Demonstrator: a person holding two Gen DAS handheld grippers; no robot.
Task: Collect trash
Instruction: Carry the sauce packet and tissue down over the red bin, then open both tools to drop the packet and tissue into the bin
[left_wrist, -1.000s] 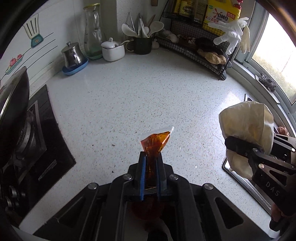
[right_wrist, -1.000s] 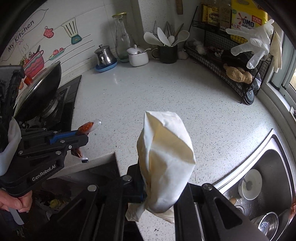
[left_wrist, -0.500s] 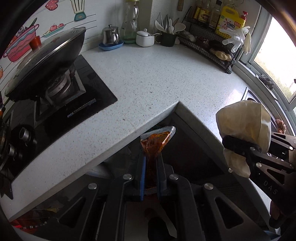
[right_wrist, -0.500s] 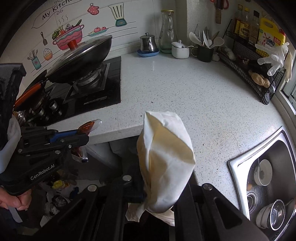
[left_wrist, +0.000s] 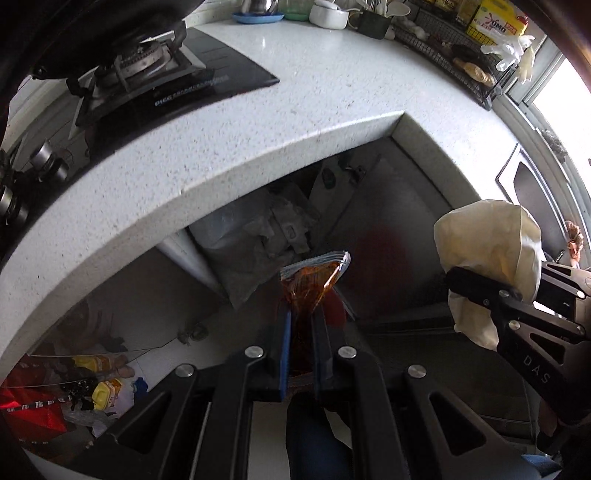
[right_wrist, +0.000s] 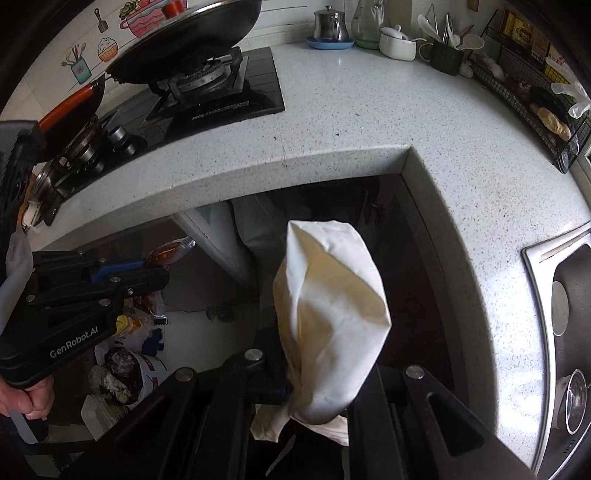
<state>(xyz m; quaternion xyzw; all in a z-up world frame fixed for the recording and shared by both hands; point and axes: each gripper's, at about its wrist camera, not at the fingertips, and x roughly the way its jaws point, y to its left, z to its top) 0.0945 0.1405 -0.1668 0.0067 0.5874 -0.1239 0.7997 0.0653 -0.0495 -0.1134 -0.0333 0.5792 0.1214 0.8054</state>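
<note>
Between the left gripper's (left_wrist: 301, 325) closed jaws sits an orange sauce packet (left_wrist: 312, 286); at three o'clock the right gripper (left_wrist: 476, 291) clamps a crumpled cream tissue (right_wrist: 328, 325). Beyond, a speckled white countertop (left_wrist: 314, 96) wraps an inner corner, with a trash heap (right_wrist: 122, 354) on the floor at eight o'clock

Kitchen corner, speckled tabletop (right_wrist: 369, 122)
A lidded wok (right_wrist: 184, 33) sits on the black gas hob (right_wrist: 229, 92); a steel sink (right_wrist: 565, 306) lies at right, seemingly holding dishes; a wire rack (right_wrist: 524, 88) lines the back wall.
</note>
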